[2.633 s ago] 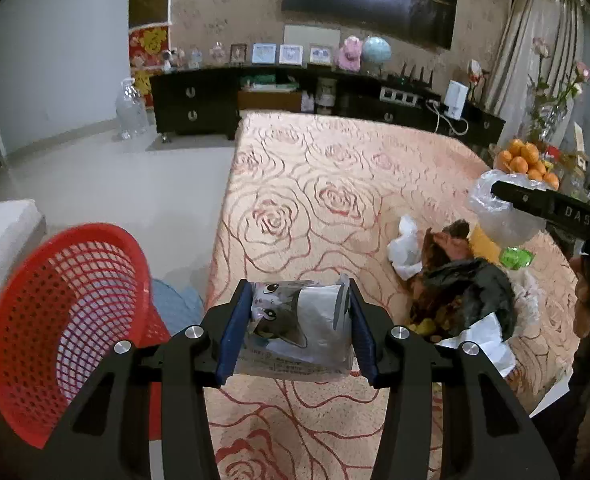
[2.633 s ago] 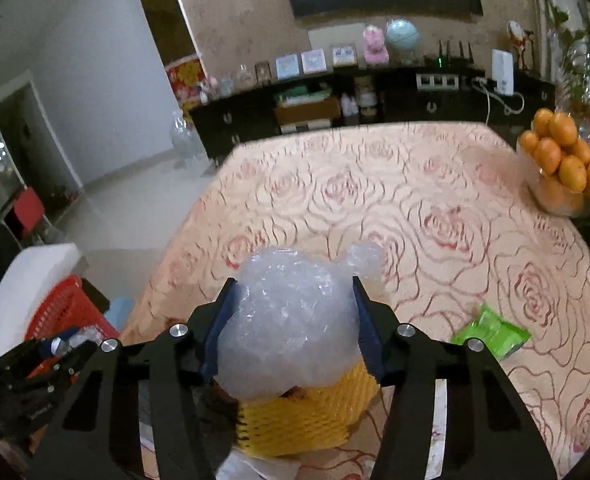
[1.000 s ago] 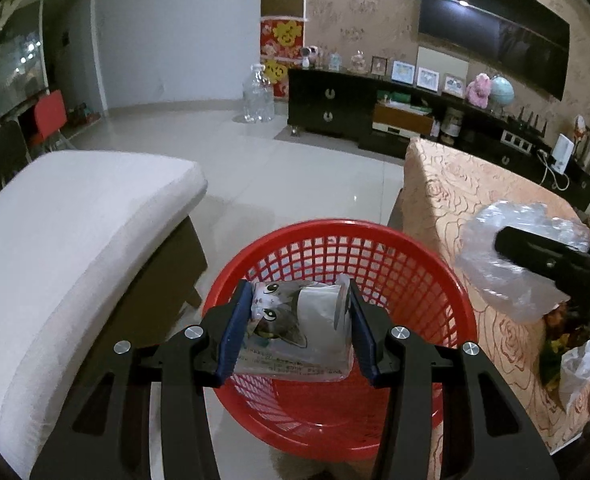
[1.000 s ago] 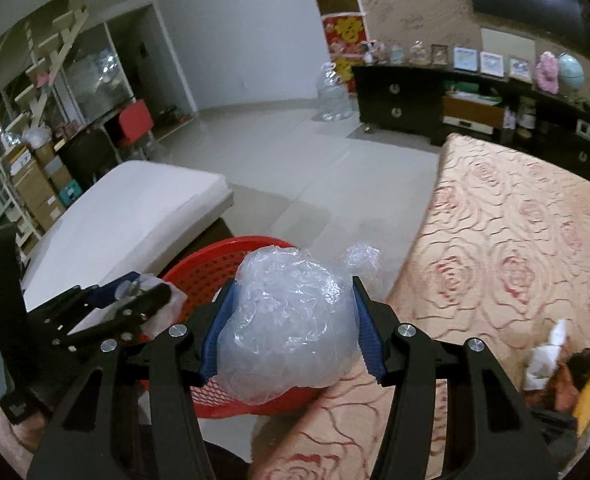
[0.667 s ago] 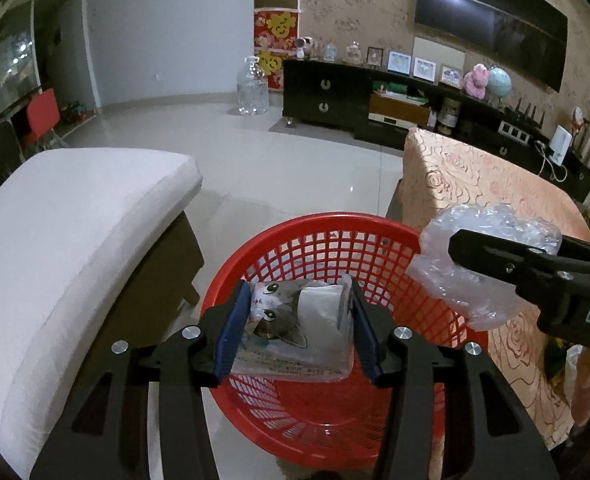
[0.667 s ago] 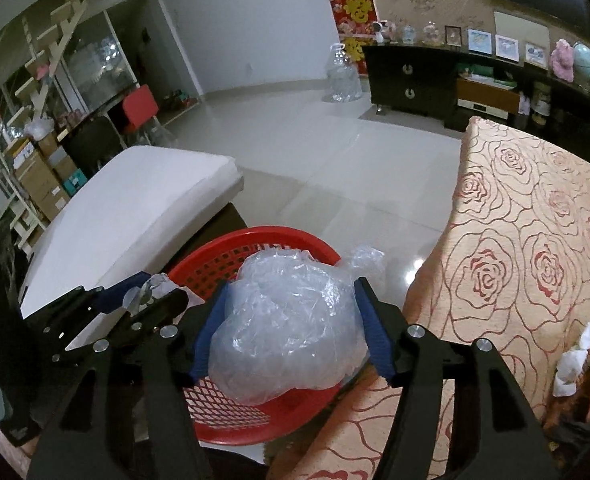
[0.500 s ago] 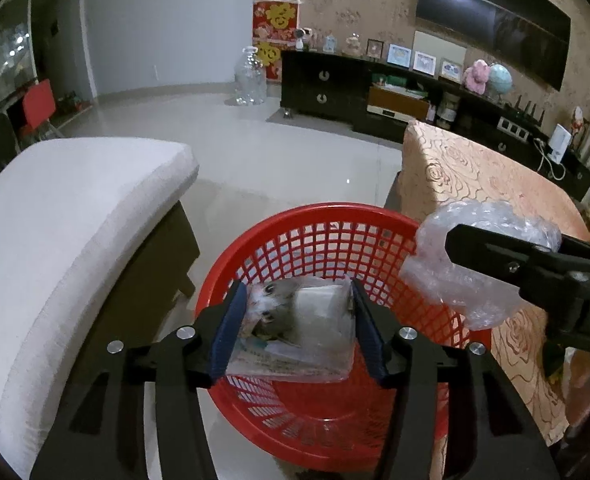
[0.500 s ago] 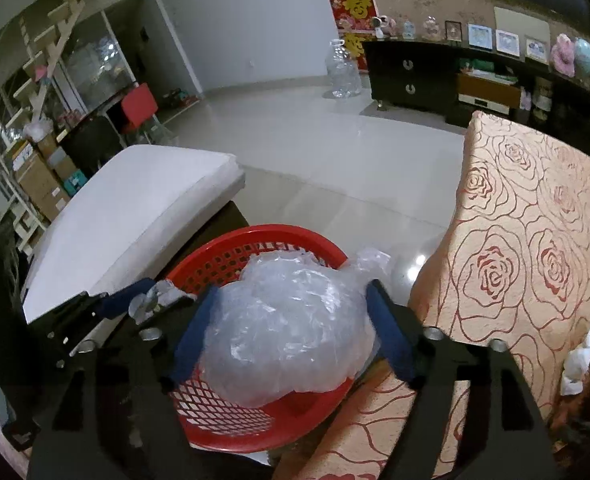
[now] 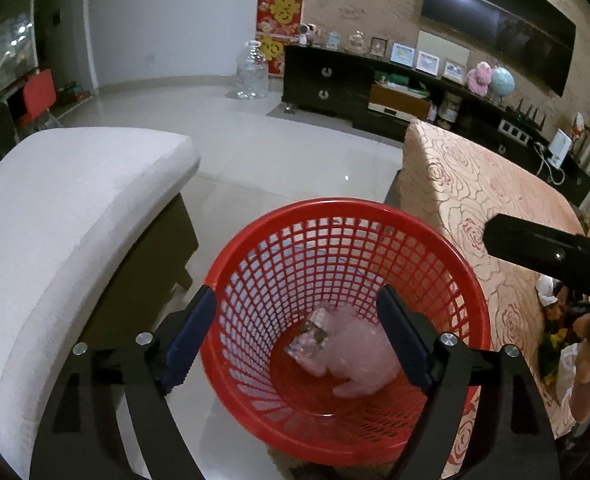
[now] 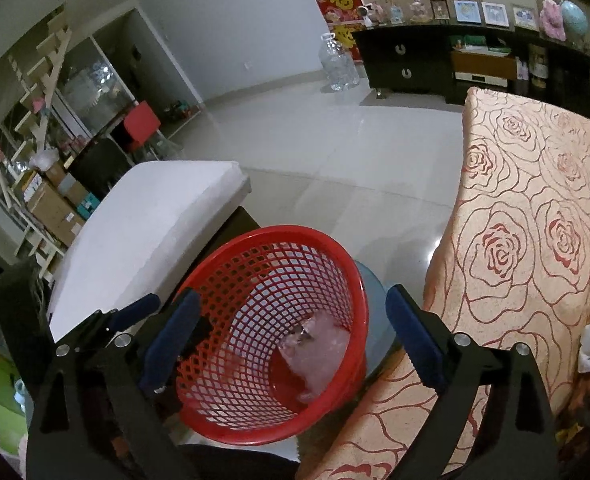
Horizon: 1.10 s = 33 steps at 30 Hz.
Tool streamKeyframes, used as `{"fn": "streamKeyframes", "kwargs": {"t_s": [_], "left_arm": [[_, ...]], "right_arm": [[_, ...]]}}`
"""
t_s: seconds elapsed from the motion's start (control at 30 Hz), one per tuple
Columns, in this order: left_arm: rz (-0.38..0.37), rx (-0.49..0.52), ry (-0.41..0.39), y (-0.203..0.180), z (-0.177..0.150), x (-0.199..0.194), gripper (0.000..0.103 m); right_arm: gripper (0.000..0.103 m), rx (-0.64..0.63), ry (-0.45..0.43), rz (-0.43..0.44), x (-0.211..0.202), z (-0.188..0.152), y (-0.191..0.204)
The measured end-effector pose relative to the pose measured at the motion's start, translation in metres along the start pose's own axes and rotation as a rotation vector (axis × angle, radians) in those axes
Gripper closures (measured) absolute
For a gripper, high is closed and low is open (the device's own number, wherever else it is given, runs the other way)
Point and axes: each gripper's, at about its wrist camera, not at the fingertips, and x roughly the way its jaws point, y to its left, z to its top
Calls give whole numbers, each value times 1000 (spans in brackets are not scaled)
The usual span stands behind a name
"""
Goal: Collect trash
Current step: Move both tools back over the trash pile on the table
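My right gripper [image 10: 291,320] hangs above the red basket [image 10: 231,412] with its jaws just opened wide and nothing between them; in the bottom of the basket lie a crumpled clear plastic bag [image 10: 319,356] and a small packet [image 10: 301,334] touching it; my left gripper [image 10: 135,316] sits at the basket's left rim; the rose-patterned tablecloth [image 10: 535,240] lies right of the basket, the white cushioned seat [image 10: 155,216] behind and left of it.

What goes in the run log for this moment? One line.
left gripper: open, empty | right gripper: open, empty | clear bag, packet: in red basket
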Motion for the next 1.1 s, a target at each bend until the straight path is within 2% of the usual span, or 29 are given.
{"fn": "streamKeyframes", "kwargs": {"t_s": [0.33,0.57,0.8,1.0,1.1], "left_arm": [[33,-18,-77,2,1,-29,18],[8,-4,-123,-19,-2,-48,17],[-54,61,-136,-58,-11,-59,14],[-110,107,-119,-91,-18,-58,14],[-134,136,-108,-109,-24,-56,14]], "right_arm": [[12,-79,-66,-95,-25,-13,0],[12,-91,-126,-181,-56,-23,-16],[11,-79,-204,-288,-114,-41,-55],[11,-11,-258,-452,-176,-68,-119],[10,42,-266,-509,-195,-82,-148]]}}
